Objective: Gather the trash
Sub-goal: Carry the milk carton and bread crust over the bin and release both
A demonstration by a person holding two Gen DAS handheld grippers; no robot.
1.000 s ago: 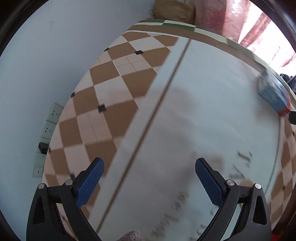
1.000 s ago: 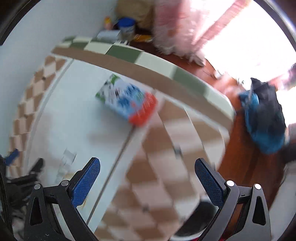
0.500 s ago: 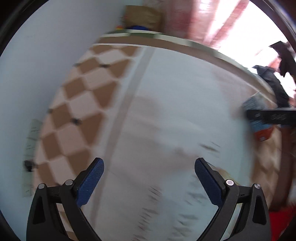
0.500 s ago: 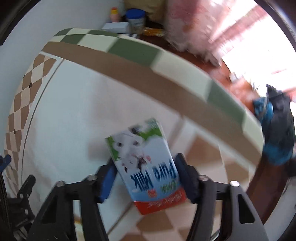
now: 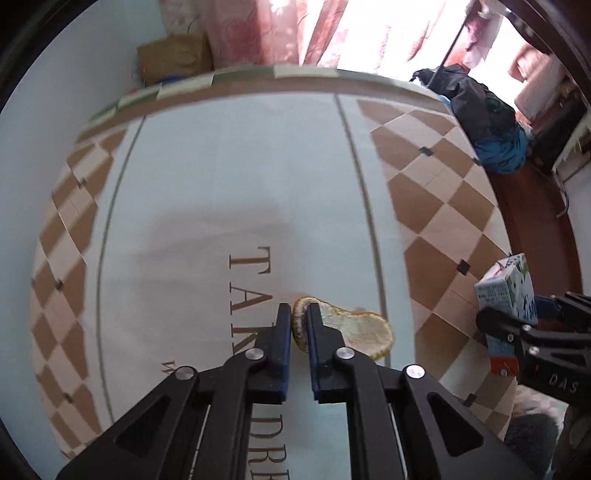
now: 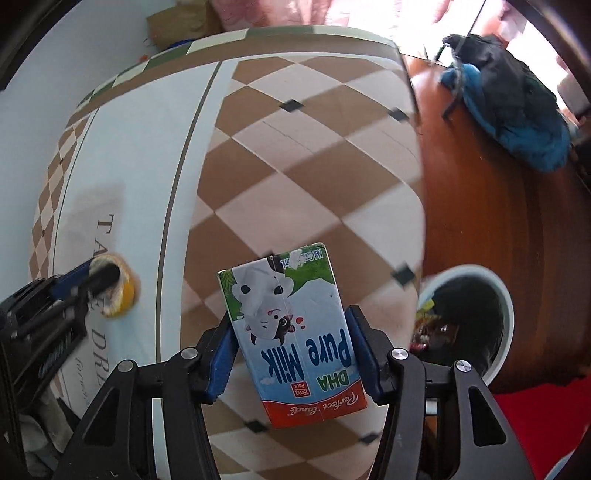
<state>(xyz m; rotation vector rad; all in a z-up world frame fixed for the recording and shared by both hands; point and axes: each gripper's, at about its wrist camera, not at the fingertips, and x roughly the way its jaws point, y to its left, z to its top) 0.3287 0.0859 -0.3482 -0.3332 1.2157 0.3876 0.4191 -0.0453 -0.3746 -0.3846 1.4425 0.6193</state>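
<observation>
My left gripper (image 5: 297, 314) is shut on the edge of an orange peel (image 5: 354, 332) that lies on the lettered white tablecloth (image 5: 221, 177). It shows from the side in the right wrist view, with the peel (image 6: 120, 293). My right gripper (image 6: 291, 321) is shut on a blue and white milk carton (image 6: 295, 325), held above the table's checkered right part. The carton (image 5: 508, 291) also shows at the right edge of the left wrist view. A white trash bin (image 6: 476, 321) with wrappers inside stands on the floor beside the table.
The table's right edge (image 6: 415, 155) drops to a brown wooden floor (image 6: 498, 206). A dark and blue bag (image 6: 517, 110) lies on the floor farther back. A brown paper bag (image 5: 173, 59) and pink curtains (image 5: 258, 33) stand behind the table.
My left gripper swung right and closed on the orange peel. My right gripper closed on the milk carton, lifted it, and carried it toward the bin side.
</observation>
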